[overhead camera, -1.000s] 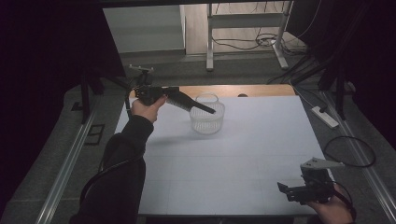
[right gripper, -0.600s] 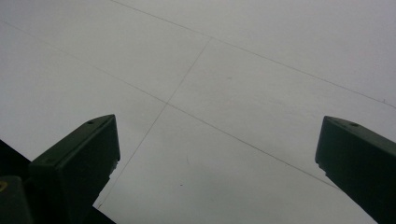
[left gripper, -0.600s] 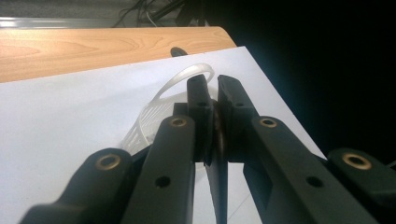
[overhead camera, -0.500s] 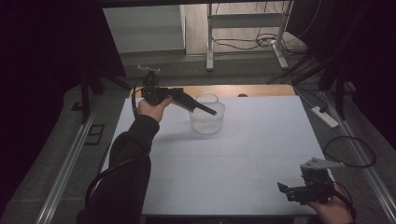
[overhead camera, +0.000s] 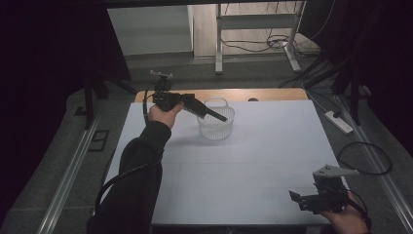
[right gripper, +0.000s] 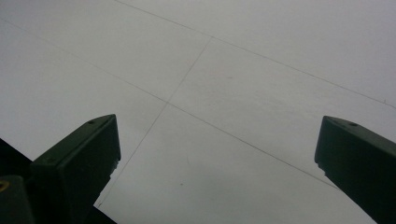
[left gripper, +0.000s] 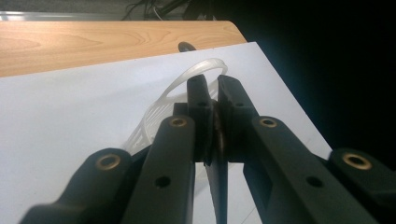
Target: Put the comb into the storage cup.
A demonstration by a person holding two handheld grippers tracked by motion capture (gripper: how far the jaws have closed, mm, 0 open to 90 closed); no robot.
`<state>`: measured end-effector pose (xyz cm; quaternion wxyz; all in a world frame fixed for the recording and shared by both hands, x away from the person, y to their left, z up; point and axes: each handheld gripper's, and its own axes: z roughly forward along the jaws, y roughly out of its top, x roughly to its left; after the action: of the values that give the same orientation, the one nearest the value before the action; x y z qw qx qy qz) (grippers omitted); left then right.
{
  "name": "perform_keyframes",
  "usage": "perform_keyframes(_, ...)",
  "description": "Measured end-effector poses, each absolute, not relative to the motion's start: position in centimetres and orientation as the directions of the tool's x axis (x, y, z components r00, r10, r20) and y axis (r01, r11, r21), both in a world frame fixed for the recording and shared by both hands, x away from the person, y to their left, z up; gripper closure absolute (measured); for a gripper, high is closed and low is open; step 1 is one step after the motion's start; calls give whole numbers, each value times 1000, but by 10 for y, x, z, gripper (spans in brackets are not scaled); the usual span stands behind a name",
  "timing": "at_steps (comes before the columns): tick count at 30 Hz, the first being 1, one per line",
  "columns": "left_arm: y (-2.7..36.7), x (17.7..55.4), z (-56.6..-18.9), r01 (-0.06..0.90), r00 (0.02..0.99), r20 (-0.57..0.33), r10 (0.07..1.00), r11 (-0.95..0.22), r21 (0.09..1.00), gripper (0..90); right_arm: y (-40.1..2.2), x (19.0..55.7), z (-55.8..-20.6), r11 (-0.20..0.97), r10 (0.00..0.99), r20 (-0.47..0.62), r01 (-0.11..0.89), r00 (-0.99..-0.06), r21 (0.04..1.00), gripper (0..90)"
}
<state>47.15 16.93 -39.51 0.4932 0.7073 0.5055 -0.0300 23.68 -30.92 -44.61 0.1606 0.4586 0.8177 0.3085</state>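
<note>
White table (overhead camera: pixel 253 165), big and mostly bare, wood strip along the far edge. Basket (overhead camera: pixel 215 124): small clear plastic, slotted wall, thin hoop handle, sits at the far-middle of the table. Left gripper (overhead camera: pixel 220 117) hangs over the basket, tips above its rim, jaws pressed together, nothing visibly between them. Right gripper (overhead camera: pixel 298 199) low at the near right corner, well apart from the basket, jaws wide, nothing held.

Handling, my guess: basket is light, stiff but thin, a bit slick, could crack or skid if squeezed hard. Best hold looks like the handle or the rim wall.

High view gives the layout and both hands. Left gripper view shows the handle (left gripper: pixel 196 74) arcing right behind the closed tips. Right gripper view shows bare table between the spread jaws.
</note>
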Motion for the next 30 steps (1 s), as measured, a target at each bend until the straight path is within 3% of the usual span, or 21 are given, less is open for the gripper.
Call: perform_keyframes(30,156,486,-421,784,425,-562,710,21,620,835,-309,237,-446,390,848,23,654,-529,648,5)
